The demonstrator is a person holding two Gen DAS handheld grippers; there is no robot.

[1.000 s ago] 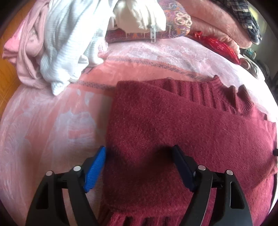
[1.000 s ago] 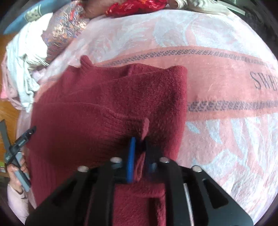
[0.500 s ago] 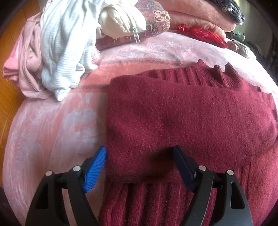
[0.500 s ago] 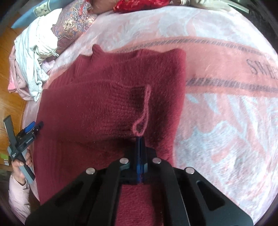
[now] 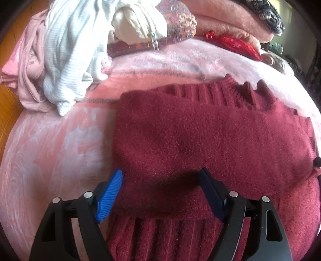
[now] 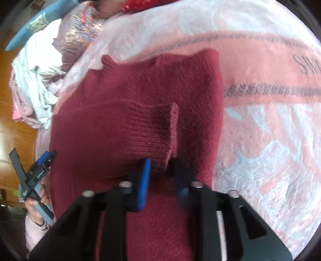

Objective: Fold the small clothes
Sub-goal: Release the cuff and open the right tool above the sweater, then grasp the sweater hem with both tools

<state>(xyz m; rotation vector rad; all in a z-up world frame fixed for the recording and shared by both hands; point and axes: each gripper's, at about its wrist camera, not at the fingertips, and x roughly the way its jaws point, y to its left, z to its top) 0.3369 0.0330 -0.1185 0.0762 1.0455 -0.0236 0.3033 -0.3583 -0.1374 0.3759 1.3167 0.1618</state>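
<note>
A dark red knitted sweater (image 5: 200,144) lies partly folded on a pink blanket, also in the right wrist view (image 6: 144,112). One sleeve is laid across the body, its ribbed cuff (image 6: 172,128) standing up. My left gripper (image 5: 160,190) is open and empty, hovering over the sweater's near left edge. My right gripper (image 6: 161,172) is open, its jaws a little apart just below the cuff, with nothing held between them. The left gripper also shows in the right wrist view (image 6: 40,166), held by a hand.
A pile of white and pink clothes (image 5: 66,60) sits at the back left. A patterned cushion (image 5: 180,22), a red item (image 5: 232,44) and folded pink blankets (image 5: 226,18) lie behind. The pink blanket (image 6: 270,140) spreads right of the sweater. Wooden floor (image 6: 18,128) lies beyond the bed's left edge.
My right gripper was shut half a second ago and has opened, letting go of the sleeve cuff. The left gripper has stayed open over the sweater with small shifts.
</note>
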